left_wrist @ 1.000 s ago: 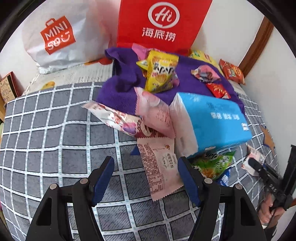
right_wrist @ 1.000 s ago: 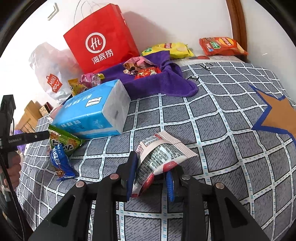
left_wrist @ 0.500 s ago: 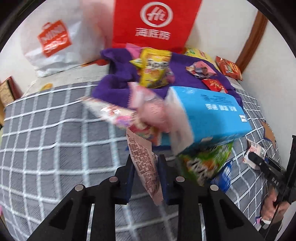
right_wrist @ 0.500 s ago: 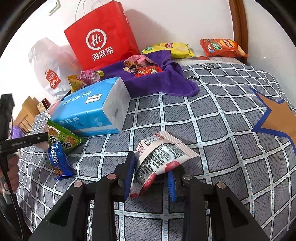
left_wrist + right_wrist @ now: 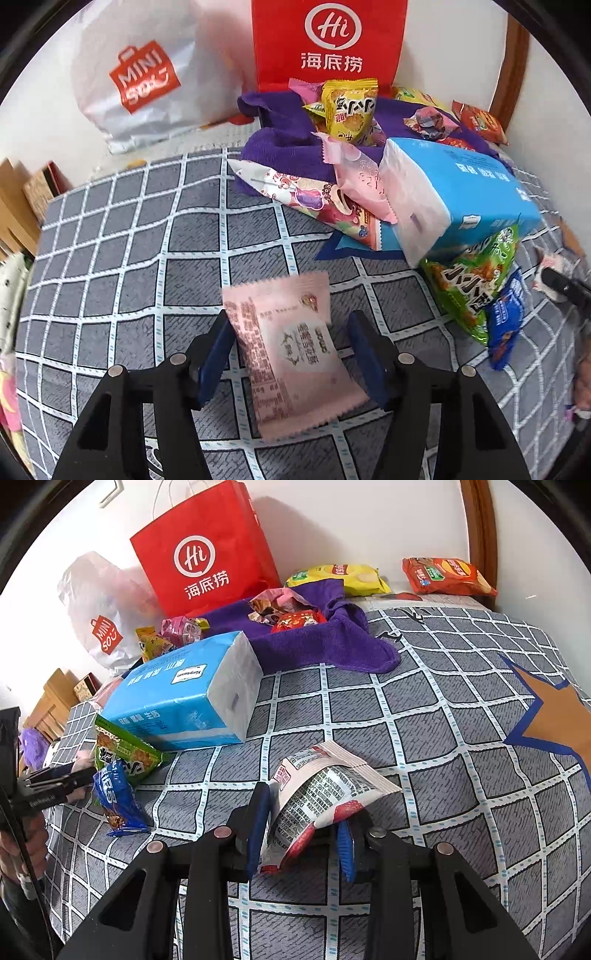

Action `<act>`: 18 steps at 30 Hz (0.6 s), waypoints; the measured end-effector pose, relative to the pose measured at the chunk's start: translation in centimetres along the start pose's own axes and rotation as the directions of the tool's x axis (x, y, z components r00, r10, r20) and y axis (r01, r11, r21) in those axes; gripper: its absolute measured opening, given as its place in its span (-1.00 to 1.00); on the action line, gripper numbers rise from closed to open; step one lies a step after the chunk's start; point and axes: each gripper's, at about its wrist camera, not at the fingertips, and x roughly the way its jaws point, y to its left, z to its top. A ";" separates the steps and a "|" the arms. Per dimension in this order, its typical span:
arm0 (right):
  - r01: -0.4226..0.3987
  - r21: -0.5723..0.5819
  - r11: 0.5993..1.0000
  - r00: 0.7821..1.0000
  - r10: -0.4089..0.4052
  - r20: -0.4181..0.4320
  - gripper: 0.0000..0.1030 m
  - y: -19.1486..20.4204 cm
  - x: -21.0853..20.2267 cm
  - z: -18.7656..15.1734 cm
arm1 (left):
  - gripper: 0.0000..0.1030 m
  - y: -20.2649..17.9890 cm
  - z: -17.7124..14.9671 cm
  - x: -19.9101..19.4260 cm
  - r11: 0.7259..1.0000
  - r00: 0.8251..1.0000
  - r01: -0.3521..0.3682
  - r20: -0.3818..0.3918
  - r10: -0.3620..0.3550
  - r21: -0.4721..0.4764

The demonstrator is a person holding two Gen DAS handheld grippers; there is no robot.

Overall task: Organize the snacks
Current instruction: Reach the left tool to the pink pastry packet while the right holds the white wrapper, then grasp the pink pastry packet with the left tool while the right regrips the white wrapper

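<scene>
A pink snack packet lies flat on the grey checked bed cover, between the fingers of my left gripper. Those jaws are opening and the right pad stands clear of the packet. My right gripper pinches a crumpled white and red snack packet just above the cover; its jaws are opening slightly, with both pads touching the packet. Further snacks, among them a yellow packet, lie heaped on a purple towel at the back.
A blue tissue pack rests on a green packet and a small blue packet. A red paper bag and a white plastic bag stand against the wall. Chip bags lie far right.
My left gripper closed on the pink packet, pulled it out from the pile toward me, then opened; the packet now lies flat. The right jaws widened a little.
</scene>
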 end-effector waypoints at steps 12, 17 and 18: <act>0.073 -0.140 0.988 0.997 -0.076 -0.020 0.19 2.2 -0.1 -0.5 | -0.07 1.0 -1.3 -0.9 1.000 0.998 -0.022 0.060 0.021 0.011; 0.150 -0.196 0.969 0.988 -0.156 -0.017 0.35 2.4 -1.4 -1.8 | 0.11 1.4 -1.3 -0.6 1.000 0.999 -0.007 0.053 0.008 -0.018; 0.156 -0.193 0.969 0.987 -0.162 -0.013 0.35 2.1 -1.9 -2.0 | 0.15 1.5 -1.3 -0.6 1.000 0.999 -0.004 0.052 0.005 -0.018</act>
